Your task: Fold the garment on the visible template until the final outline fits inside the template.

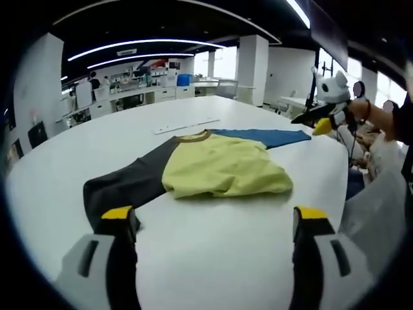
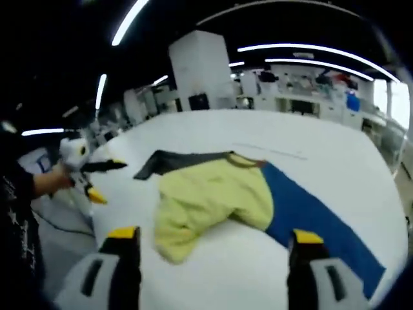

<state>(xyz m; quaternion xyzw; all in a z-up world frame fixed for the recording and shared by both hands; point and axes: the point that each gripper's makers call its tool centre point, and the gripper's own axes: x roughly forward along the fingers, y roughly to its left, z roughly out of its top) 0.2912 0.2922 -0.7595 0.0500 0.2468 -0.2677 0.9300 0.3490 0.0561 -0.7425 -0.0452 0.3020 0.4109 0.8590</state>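
Observation:
A garment lies rumpled on the white table. Its yellow body is bunched in the middle, a dark grey sleeve runs toward me on the left, and a blue sleeve stretches away to the right. My left gripper is open and hovers just short of the garment, its left jaw at the grey sleeve's end. The right gripper is held off the table's right side. In the right gripper view the yellow body, blue sleeve and grey sleeve lie ahead of my open right gripper.
A thin pale strip lies on the table beyond the collar. A person's hand holds the left gripper off the table's edge. Desks, chairs and pillars stand in the office behind. The table edge curves round close on both sides.

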